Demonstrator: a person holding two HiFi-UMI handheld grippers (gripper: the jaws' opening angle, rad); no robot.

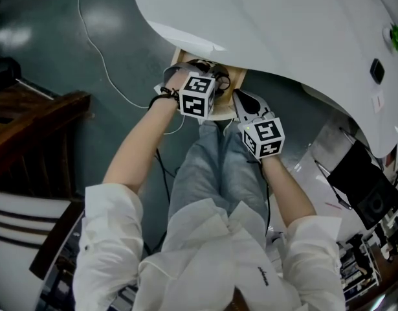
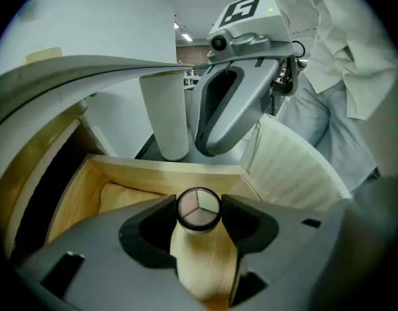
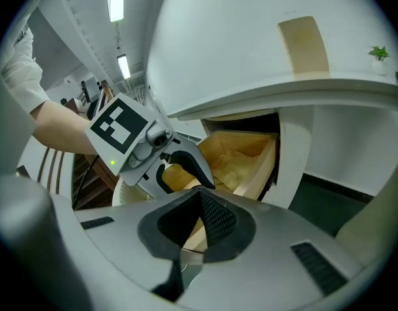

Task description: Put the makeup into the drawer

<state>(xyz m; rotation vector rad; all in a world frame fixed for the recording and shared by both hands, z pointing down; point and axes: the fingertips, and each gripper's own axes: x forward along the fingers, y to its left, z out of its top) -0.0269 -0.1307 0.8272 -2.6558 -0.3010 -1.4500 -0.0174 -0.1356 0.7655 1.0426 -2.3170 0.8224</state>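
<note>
A round makeup compact with three pale shades sits between the pads of my left gripper, which is shut on it. That gripper hangs over the open wooden drawer, pointing down into it. In the head view the left gripper is over the drawer, under the table's rim. My right gripper is shut, its tips at the drawer's front rim; I cannot tell whether it grips the rim. From the left gripper view, the right gripper reaches the drawer's far edge.
A white curved tabletop overhangs the drawer. A white round leg stands behind it, and a ribbed white object is at its right. A tan liner lies inside. Dark wooden furniture is at the left.
</note>
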